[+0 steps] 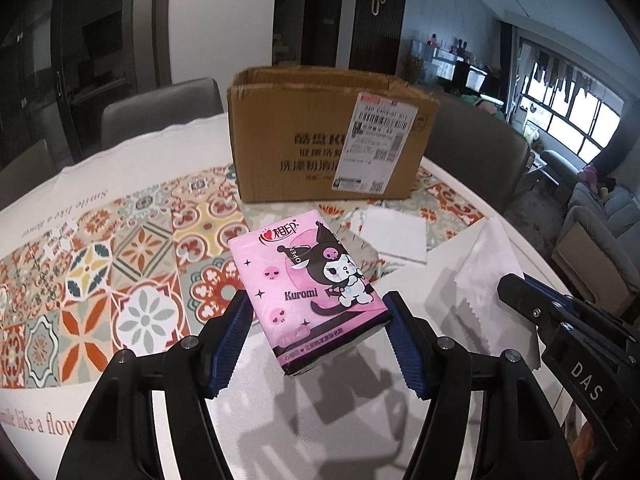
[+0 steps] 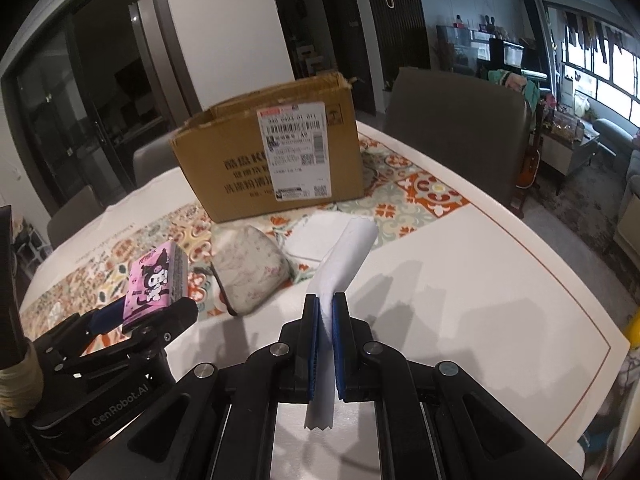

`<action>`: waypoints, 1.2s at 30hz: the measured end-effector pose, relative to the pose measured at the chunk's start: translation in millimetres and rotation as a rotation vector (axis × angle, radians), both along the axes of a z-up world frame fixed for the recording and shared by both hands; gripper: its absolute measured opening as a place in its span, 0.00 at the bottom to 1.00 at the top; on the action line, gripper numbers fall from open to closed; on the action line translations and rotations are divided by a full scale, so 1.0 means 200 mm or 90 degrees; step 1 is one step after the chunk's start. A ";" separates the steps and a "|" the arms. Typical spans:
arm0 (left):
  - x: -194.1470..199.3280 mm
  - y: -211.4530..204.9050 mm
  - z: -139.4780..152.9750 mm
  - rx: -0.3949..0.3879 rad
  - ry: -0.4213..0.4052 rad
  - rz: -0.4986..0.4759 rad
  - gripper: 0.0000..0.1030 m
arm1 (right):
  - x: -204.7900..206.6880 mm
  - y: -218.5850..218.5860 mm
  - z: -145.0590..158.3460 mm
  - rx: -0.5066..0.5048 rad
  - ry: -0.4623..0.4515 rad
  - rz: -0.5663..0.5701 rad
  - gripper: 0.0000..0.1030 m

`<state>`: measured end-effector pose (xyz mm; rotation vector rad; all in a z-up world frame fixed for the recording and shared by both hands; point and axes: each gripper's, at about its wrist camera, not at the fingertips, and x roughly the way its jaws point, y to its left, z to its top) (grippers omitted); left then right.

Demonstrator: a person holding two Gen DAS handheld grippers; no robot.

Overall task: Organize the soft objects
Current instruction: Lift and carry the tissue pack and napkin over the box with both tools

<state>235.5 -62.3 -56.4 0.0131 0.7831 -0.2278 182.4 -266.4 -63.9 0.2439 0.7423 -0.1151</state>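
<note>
White desk (image 2: 460,300) with a patterned tile runner (image 1: 132,280); open cardboard box (image 1: 320,136) stands at its far side. I have the left hand-held gripper (image 1: 318,320) closed on a pink Kuromi tissue pack (image 1: 308,284), raised above the desk. Right hand-held gripper (image 2: 325,312) is pinched nearly closed on a white tissue sheet (image 2: 344,264), standing upright. A floral pouch (image 2: 250,270) and a folded white tissue (image 1: 394,236) lie before the box.

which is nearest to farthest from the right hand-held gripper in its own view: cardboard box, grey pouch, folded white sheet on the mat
1. grey pouch, just ahead to the left
2. folded white sheet, flat on the mat behind the pouch
3. cardboard box, upright at the back
</note>
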 end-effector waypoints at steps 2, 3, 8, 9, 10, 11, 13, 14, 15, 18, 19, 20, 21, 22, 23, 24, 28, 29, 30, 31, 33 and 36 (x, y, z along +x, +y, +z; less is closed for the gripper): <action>0.00 0.00 0.03 0.001 -0.010 -0.002 0.64 | -0.01 0.00 0.03 -0.001 -0.011 0.001 0.08; -0.01 0.00 0.05 0.002 -0.017 -0.003 0.64 | -0.01 0.01 0.05 -0.002 -0.014 0.002 0.08; -0.02 0.01 0.14 0.004 -0.047 -0.007 0.64 | -0.01 0.01 0.12 -0.007 -0.040 0.010 0.08; -0.02 0.01 0.15 0.003 -0.052 -0.007 0.64 | -0.01 0.02 0.14 -0.010 -0.047 0.013 0.08; -0.02 0.01 0.17 0.003 -0.058 -0.007 0.64 | -0.01 0.02 0.16 -0.012 -0.053 0.014 0.08; -0.02 0.01 0.18 0.004 -0.064 -0.008 0.64 | -0.01 0.02 0.17 -0.013 -0.059 0.014 0.08; -0.02 0.01 0.22 0.003 -0.076 -0.008 0.64 | -0.01 0.02 0.21 -0.015 -0.071 0.018 0.08; -0.01 0.01 0.24 0.002 -0.081 -0.009 0.64 | -0.01 0.02 0.22 -0.017 -0.077 0.018 0.08; -0.01 0.01 0.26 0.002 -0.088 -0.011 0.64 | 0.00 0.02 0.24 -0.018 -0.083 0.019 0.08; -0.01 0.02 0.32 -0.001 -0.110 -0.011 0.64 | 0.01 0.03 0.29 -0.021 -0.103 0.022 0.08; -0.01 0.02 0.34 -0.003 -0.118 -0.011 0.64 | 0.01 0.03 0.31 -0.021 -0.108 0.023 0.08; -0.01 0.02 0.35 -0.005 -0.123 -0.010 0.64 | 0.01 0.03 0.33 -0.021 -0.117 0.023 0.08; 0.00 0.02 0.37 -0.007 -0.129 -0.011 0.64 | 0.02 0.03 0.34 -0.022 -0.122 0.023 0.08; 0.00 0.02 0.39 -0.009 -0.135 -0.012 0.64 | 0.02 0.03 0.36 -0.023 -0.129 0.026 0.08; 0.00 0.02 0.41 -0.010 -0.139 -0.012 0.64 | 0.02 0.03 0.37 -0.023 -0.134 0.027 0.08; 0.00 0.02 0.43 -0.011 -0.145 -0.013 0.64 | 0.03 0.03 0.39 -0.025 -0.143 0.027 0.08; 0.03 0.02 0.48 -0.016 -0.163 -0.018 0.64 | 0.04 0.03 0.45 -0.028 -0.168 0.030 0.08; 0.03 0.02 0.50 -0.016 -0.168 -0.019 0.64 | 0.05 0.03 0.46 -0.029 -0.173 0.031 0.08; 0.04 0.02 0.52 -0.014 -0.174 -0.019 0.64 | 0.06 0.03 0.48 -0.030 -0.181 0.032 0.08; 0.05 0.02 0.53 -0.013 -0.180 -0.018 0.64 | 0.06 0.03 0.50 -0.031 -0.186 0.033 0.08; 0.07 0.02 0.56 -0.012 -0.191 -0.019 0.64 | 0.08 0.03 0.53 -0.032 -0.200 0.034 0.08; 0.10 0.03 0.60 -0.010 -0.209 -0.017 0.64 | 0.11 0.03 0.57 -0.037 -0.219 0.036 0.08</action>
